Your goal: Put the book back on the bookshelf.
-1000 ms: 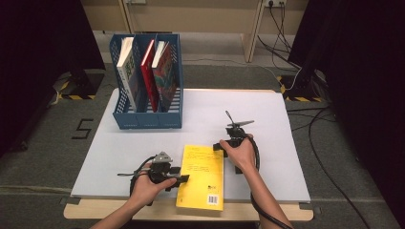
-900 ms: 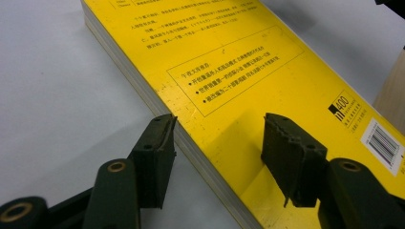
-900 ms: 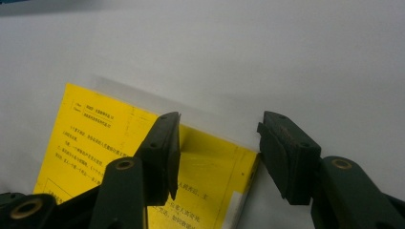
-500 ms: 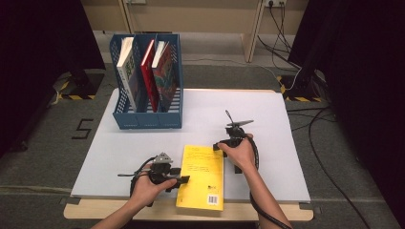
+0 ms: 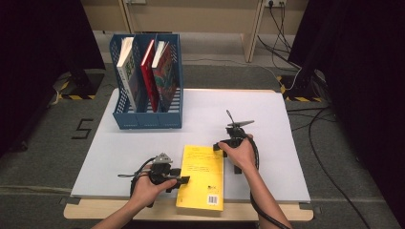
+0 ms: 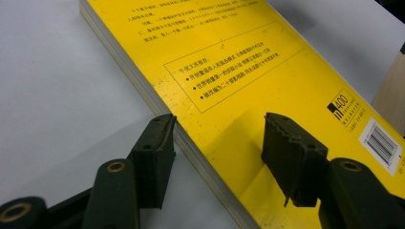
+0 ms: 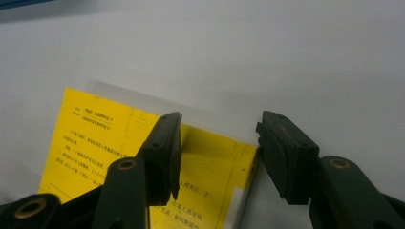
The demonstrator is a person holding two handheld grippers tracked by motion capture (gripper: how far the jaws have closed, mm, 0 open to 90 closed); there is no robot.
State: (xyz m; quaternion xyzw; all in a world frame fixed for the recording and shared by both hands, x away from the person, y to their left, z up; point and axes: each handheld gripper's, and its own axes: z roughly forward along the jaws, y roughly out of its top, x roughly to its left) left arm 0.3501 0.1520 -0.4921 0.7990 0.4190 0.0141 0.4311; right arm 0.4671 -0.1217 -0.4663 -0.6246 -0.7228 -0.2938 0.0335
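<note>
A yellow book (image 5: pixel 201 177) is lying flat at the surface's (image 5: pixel 286 143) near edge, while the left hand-held gripper (image 6: pixel 217 143) is straddling its long edge part-open and the right hand-held gripper (image 7: pixel 217 143) is spanning its far corner, jaws apart, neither gripping.

I'm working in what looks like a lab recording bay: black curtains (image 5: pixel 43 43) on both sides, hazard tape (image 5: pixel 71 97) on grey carpet (image 5: pixel 43 157), cables (image 5: pixel 305 76) trailing to wall sockets
</note>
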